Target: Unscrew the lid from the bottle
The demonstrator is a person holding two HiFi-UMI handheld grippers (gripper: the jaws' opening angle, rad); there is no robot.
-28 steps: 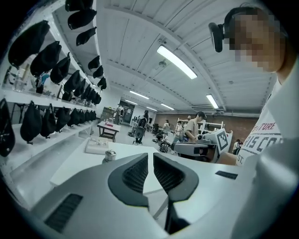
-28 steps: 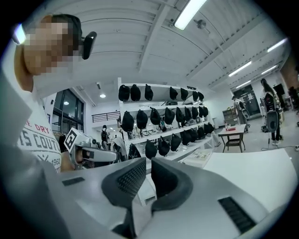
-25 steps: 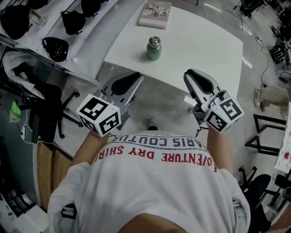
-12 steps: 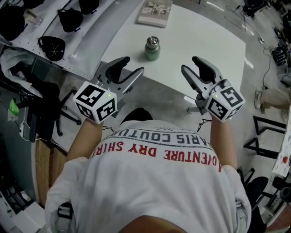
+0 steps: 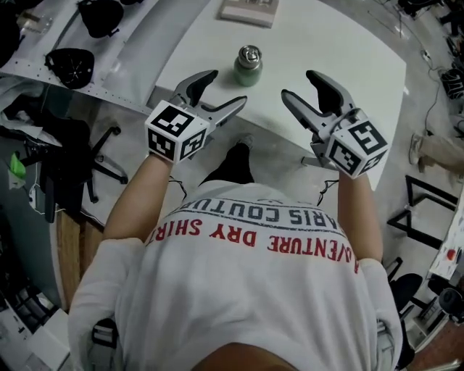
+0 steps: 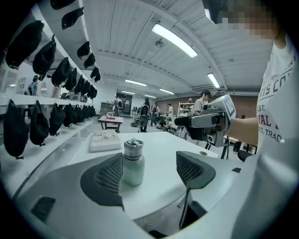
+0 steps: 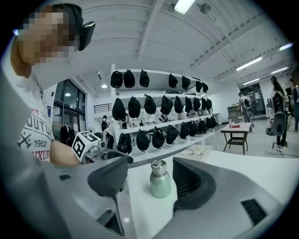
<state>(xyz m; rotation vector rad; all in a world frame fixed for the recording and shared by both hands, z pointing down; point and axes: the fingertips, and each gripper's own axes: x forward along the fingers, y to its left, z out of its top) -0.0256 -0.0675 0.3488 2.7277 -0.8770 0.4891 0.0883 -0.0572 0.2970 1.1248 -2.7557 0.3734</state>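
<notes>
A small pale green bottle (image 5: pixel 247 65) with a silver screw lid (image 5: pixel 249 53) stands upright near the front edge of the white table (image 5: pixel 326 51). My left gripper (image 5: pixel 223 90) hovers at the table edge just short of it, a little to its left. Its jaws have just been opening and stand open with nothing between them. My right gripper (image 5: pixel 301 85) is at the bottle's right, also just opened and holding nothing. In the left gripper view the bottle (image 6: pixel 132 163) stands ahead of the left gripper (image 6: pixel 152 170). In the right gripper view the bottle (image 7: pixel 160 179) stands beyond the right gripper (image 7: pixel 149 179).
A flat booklet (image 5: pixel 250 11) lies at the table's far edge. A shelf with black caps (image 5: pixel 69 65) runs along the left. A dark chair (image 5: pixel 80 174) stands on the floor at the left, and the person's torso fills the lower frame.
Both grippers have moved forward to the table edge near the bottle. Their jaws have gone from shut to wide open.
</notes>
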